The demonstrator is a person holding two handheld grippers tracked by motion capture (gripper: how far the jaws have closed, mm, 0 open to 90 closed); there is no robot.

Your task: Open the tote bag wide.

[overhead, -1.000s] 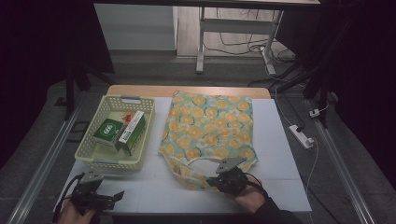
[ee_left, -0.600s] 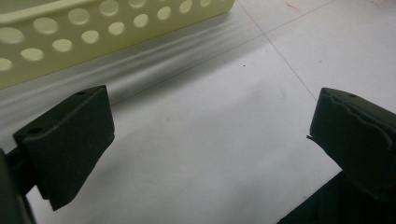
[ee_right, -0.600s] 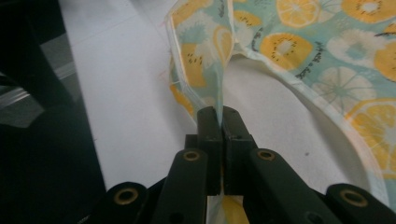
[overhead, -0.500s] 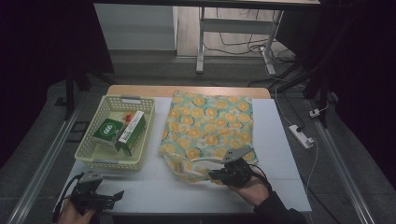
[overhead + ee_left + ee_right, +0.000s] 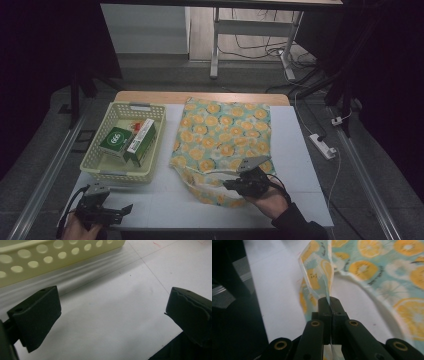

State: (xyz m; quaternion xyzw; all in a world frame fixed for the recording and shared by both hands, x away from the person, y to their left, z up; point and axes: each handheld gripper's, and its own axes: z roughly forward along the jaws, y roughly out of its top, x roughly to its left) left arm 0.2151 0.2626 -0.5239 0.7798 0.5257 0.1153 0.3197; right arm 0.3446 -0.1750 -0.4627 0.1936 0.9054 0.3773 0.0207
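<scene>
High view: fixed camera above the near side of the worktop (image 5: 300, 150), facing forward and down; whole surface in frame, floor and desk legs along the top, both forearms entering at the bottom edge. Left gripper view: camera riding on the left tool (image 5: 107, 210), set low and very close to the worktop, looking between its two spread black jaws; perforated wall of the basket (image 5: 62, 255) across the upper left of the frame. Right gripper view: camera on the right tool (image 5: 329, 302), close range, facing along its jaws toward the patterned bag (image 5: 372, 270). Shared ground: basket (image 5: 125, 145) and bag (image 5: 225, 135) both appear in the high view.
</scene>
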